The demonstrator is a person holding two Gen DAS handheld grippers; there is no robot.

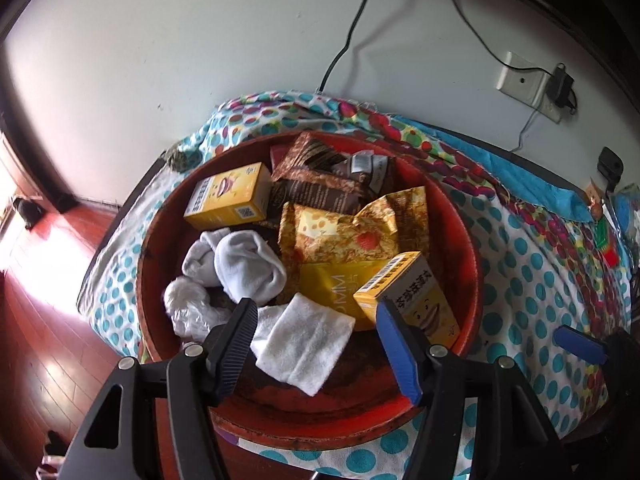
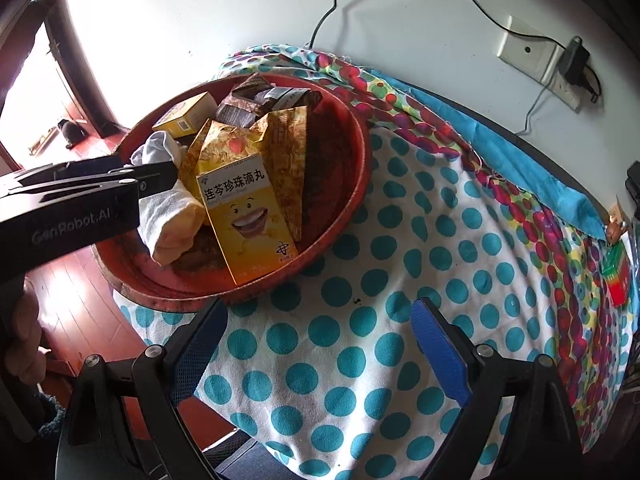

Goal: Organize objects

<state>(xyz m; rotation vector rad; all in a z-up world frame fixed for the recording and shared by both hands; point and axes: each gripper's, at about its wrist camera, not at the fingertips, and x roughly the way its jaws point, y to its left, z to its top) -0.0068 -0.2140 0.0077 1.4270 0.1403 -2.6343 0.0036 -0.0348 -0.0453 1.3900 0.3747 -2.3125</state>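
A red basin (image 1: pixel 478 280) on the dotted cloth holds several things. They include two yellow boxes (image 1: pixel 412 292) (image 1: pixel 230 196), a gold snack packet (image 1: pixel 352 228), brown packets (image 1: pixel 320 176), rolled white socks (image 1: pixel 240 264), a crumpled plastic bag (image 1: pixel 188 312) and a folded white towel (image 1: pixel 304 344). My left gripper (image 1: pixel 318 340) hangs open over the basin's near side. The towel lies between its fingers and is not pinched. The right wrist view shows the basin (image 2: pixel 360 168), the near yellow box (image 2: pixel 248 220) and the left gripper (image 2: pixel 160 178). My right gripper (image 2: pixel 320 312) is open and empty above the cloth, right of the basin.
The blue-dotted cloth (image 2: pixel 360 360) covers the table, which stands against a white wall. On the wall are a socket plate (image 2: pixel 528 52), a charger and cables. A small red-and-green packet (image 2: pixel 618 276) lies at the far right. Red wooden floor (image 1: pixel 40 320) lies left, past the table edge.
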